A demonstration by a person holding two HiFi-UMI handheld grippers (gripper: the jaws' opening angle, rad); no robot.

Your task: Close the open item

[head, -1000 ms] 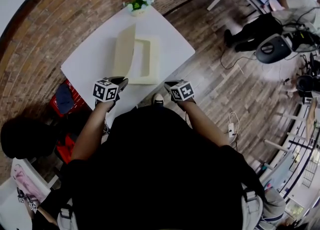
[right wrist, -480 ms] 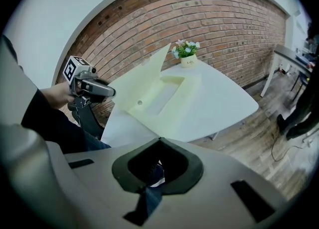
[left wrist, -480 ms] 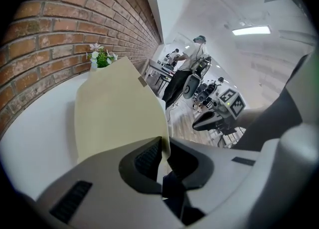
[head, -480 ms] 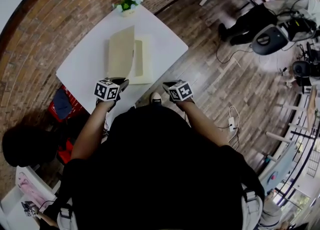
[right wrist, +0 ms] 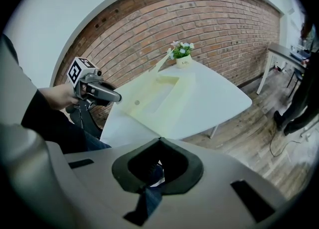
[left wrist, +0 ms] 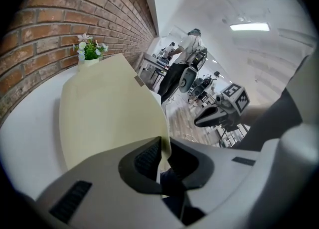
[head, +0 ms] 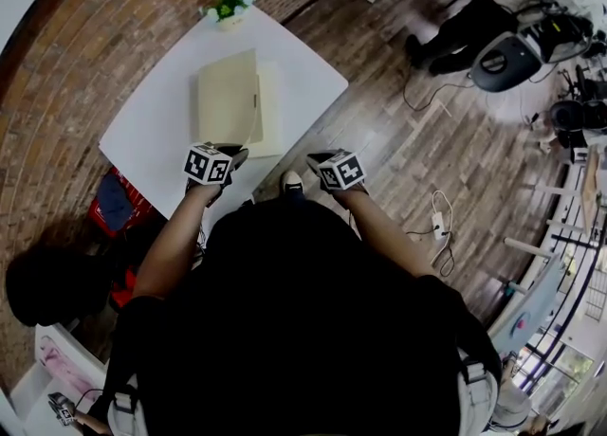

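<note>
A flat cream box [head: 273, 112] lies on the white table [head: 142, 131]. Its lid [head: 228, 93] leans low over the base, almost down. In the left gripper view the lid [left wrist: 109, 108] fills the middle, and its near corner runs down into the narrow slot between the jaws. My left gripper [left wrist: 162, 146] is shut on that corner; it sits at the box's near edge in the head view [head: 232, 152]. My right gripper [right wrist: 159, 139] is shut with nothing in it and hangs off the table's near side [head: 313, 156]. The right gripper view shows the box [right wrist: 154, 98] and my left gripper [right wrist: 107, 93].
A small pot of flowers [head: 226, 6] stands at the table's far corner by the brick wall. A red crate [head: 114, 202] sits on the floor at the left. A person [head: 474, 22] and an office chair [head: 503, 60] are at the far right. A cable with a power strip [head: 438, 226] lies on the wooden floor.
The lid stood upright a second ago and has swung down over the base. My left gripper moved with its near corner. The right gripper hardly shifted.
</note>
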